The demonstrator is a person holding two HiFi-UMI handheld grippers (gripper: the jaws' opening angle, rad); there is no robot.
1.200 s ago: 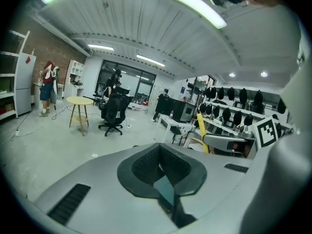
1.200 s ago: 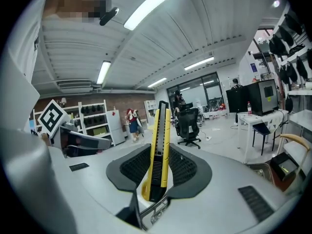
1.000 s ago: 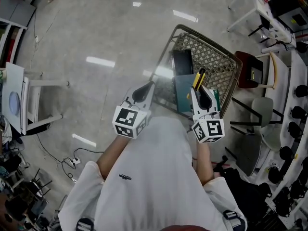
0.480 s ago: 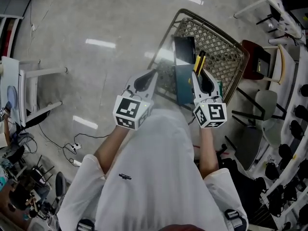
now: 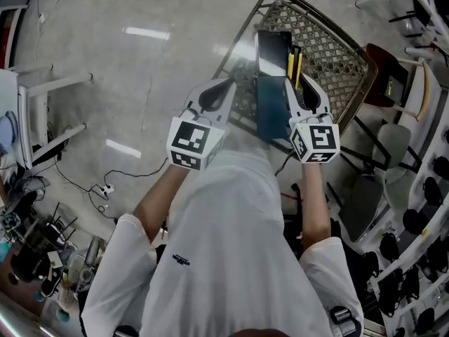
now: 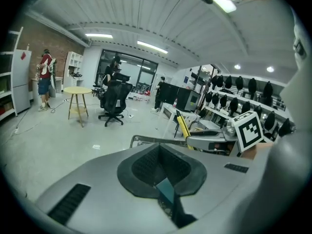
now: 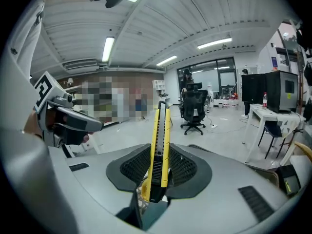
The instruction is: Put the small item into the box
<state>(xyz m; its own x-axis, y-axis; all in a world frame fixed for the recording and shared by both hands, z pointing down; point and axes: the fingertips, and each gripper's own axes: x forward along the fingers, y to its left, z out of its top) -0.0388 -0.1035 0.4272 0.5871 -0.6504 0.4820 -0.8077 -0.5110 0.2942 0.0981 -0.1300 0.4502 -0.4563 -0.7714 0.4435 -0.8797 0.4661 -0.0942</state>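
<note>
A yellow utility knife (image 5: 293, 63) (image 7: 159, 150) stands pinched between the jaws of my right gripper (image 5: 303, 88) (image 7: 156, 182), its tip pointing forward over the wire basket (image 5: 335, 53). In the basket lie a black box (image 5: 272, 48) and a teal box (image 5: 271, 114). My left gripper (image 5: 214, 97) (image 6: 163, 179) is shut with nothing in it and hangs at the basket's left rim. From the left gripper view the knife (image 6: 183, 126) and the right gripper (image 6: 214, 141) show to the right, above the basket rim (image 6: 153, 140).
Chairs (image 5: 382, 156) crowd the basket's right side. A white stand (image 5: 42, 111) and floor cables (image 5: 105, 188) lie to the left. An office chair (image 6: 113, 104) and a round table (image 6: 78, 99) stand far across the room.
Both grippers moved forward towards the basket. The knife now sits over the boxes in it. The view has tilted, so the basket lies higher in the picture.
</note>
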